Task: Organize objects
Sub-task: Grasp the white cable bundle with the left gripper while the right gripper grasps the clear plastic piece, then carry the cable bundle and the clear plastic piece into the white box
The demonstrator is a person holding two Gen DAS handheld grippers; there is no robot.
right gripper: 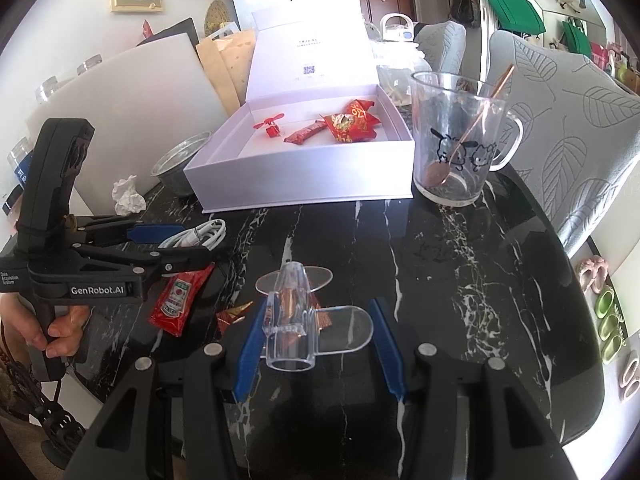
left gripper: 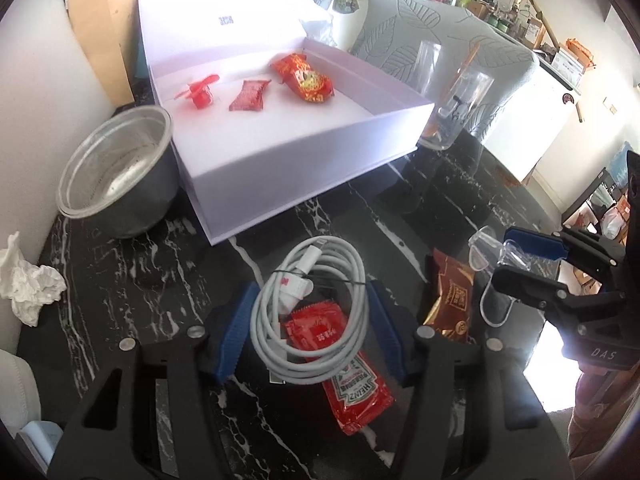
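Observation:
A coiled white cable (left gripper: 308, 264) lies on two red ketchup packets (left gripper: 352, 392) on the black marble table (left gripper: 132, 280). My left gripper (left gripper: 310, 320) straddles the coil, its blue pads (left gripper: 236, 332) touching both sides. The right wrist view shows that gripper (right gripper: 192, 242) at the left, with the cable (right gripper: 200, 234) between its fingers. My right gripper (right gripper: 320, 340) is shut on a clear plastic plane-shaped piece (right gripper: 296, 312), held just over the table; the left wrist view shows it (left gripper: 504, 256) at the right. An open white box (left gripper: 304, 152) holds a red toy fan (left gripper: 200, 94) and two red snack packets (left gripper: 304, 76).
A brown snack packet (left gripper: 452, 300) lies right of the cable. A metal bowl (left gripper: 116, 168) and a crumpled tissue (left gripper: 28, 280) sit left of the box. A glass mug with a spoon (right gripper: 456, 140) stands right of it. Grey chairs (right gripper: 568, 128) ring the table's far edge.

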